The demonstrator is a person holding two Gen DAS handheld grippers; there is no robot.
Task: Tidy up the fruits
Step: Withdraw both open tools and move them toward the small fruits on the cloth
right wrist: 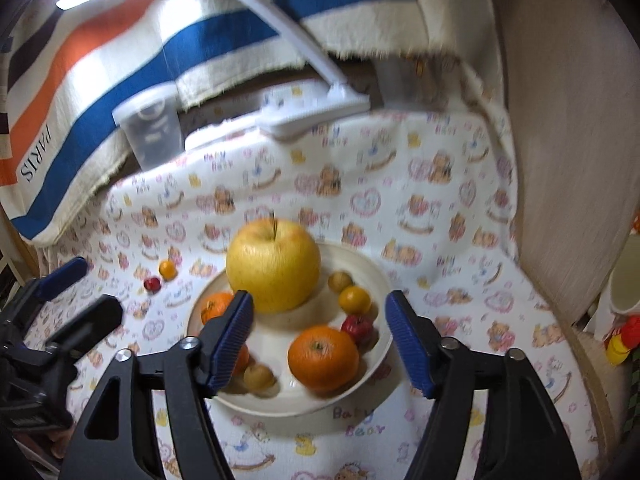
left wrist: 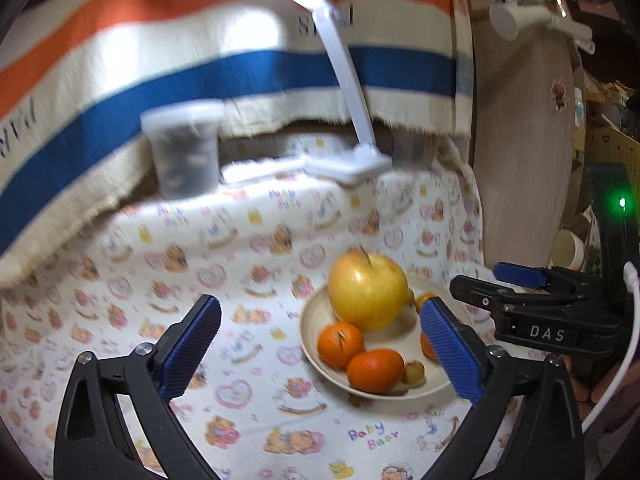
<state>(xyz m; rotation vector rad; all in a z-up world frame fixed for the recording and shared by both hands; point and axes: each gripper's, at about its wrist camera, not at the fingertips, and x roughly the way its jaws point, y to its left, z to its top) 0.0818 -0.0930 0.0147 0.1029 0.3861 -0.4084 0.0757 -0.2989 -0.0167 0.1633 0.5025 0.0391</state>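
Fruits sit in cream bowl [right wrist: 384, 280] on bear-print cloth [right wrist: 440, 208]: yellow apple [right wrist: 273, 264] at back, oranges [right wrist: 323, 358] in front. Two small fruits [right wrist: 160, 276] lie loose on cloth, left of bowl. Left gripper [left wrist: 320, 344] and right gripper [right wrist: 320, 338] hover, jaws wide apart, empty.

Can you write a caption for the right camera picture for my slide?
Open right gripper hovers over a plate of fruit topped by a big yellow apple.
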